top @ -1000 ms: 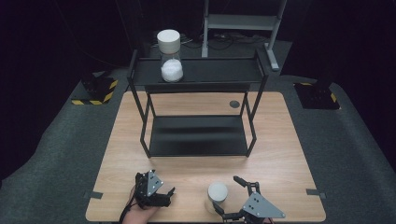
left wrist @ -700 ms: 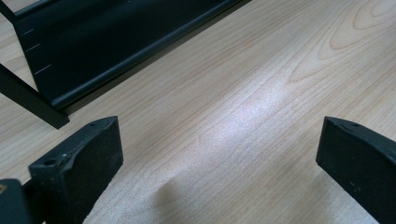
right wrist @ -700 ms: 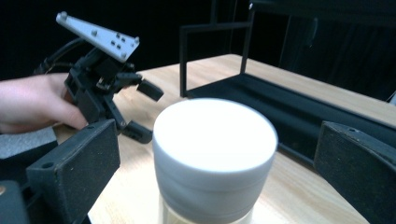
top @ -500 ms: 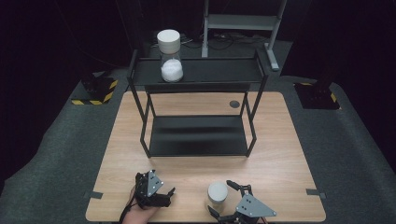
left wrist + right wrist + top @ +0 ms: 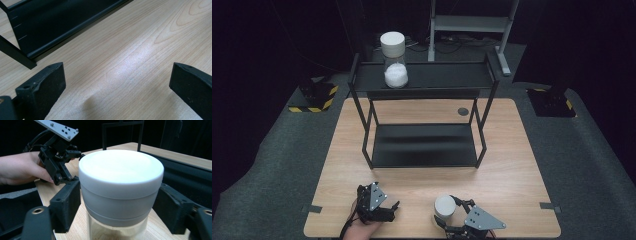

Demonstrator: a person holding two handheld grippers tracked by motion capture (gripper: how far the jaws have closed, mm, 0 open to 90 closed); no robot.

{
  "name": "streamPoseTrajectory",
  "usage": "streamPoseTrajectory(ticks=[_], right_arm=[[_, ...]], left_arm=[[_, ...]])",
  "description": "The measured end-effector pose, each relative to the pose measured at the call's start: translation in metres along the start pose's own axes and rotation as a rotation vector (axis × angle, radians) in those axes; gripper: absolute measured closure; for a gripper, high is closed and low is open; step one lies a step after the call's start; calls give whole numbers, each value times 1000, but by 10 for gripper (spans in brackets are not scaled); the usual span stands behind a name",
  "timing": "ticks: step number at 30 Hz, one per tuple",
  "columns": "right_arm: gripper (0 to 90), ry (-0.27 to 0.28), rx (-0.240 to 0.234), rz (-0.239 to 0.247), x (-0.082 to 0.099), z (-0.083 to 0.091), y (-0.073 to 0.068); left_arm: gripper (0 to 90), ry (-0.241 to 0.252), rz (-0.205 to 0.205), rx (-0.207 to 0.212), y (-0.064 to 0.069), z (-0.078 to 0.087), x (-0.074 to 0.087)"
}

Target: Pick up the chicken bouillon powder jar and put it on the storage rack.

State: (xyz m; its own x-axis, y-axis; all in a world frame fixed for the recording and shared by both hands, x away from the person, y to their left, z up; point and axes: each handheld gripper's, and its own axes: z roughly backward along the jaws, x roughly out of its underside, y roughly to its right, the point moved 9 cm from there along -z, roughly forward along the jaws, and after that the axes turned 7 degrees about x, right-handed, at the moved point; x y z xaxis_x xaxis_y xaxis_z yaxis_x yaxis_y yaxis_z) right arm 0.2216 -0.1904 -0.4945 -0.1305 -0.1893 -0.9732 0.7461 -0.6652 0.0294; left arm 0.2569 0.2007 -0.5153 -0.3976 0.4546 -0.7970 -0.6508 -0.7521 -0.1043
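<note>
Jar point(image 5: 445, 206) with a white lid, standing upright on the wooden tabletop point(image 5: 512, 150) near its front edge, now sits between the fingers of the right gripper point(image 5: 451, 216). A second ago those fingers stood wide and the gripper lay just right of the jar; they have just been closing, and the gripper has come in around it. In the right gripper view the black fingers point(image 5: 65, 202) flank the lid point(image 5: 121, 180), touching or nearly touching its sides. This looks like the start of a grasp, a lift likely next. The left gripper point(image 5: 379, 205), held by a hand point(image 5: 362, 227), rests with fingers open over bare wood. A matching jar point(image 5: 394, 60) stands on the top of the black shelf point(image 5: 437, 75).
</note>
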Motion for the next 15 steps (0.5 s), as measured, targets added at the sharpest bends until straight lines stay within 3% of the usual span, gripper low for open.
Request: streamPoseTrajectory(ticks=[3,15], right_arm=[[328,6,-5,-2,1,0,1],[334,3,-5,3,-1,0,1]], left_arm=[[10,0,-1,-1,0,0,0],[9,0,-1,0,0,0,0]])
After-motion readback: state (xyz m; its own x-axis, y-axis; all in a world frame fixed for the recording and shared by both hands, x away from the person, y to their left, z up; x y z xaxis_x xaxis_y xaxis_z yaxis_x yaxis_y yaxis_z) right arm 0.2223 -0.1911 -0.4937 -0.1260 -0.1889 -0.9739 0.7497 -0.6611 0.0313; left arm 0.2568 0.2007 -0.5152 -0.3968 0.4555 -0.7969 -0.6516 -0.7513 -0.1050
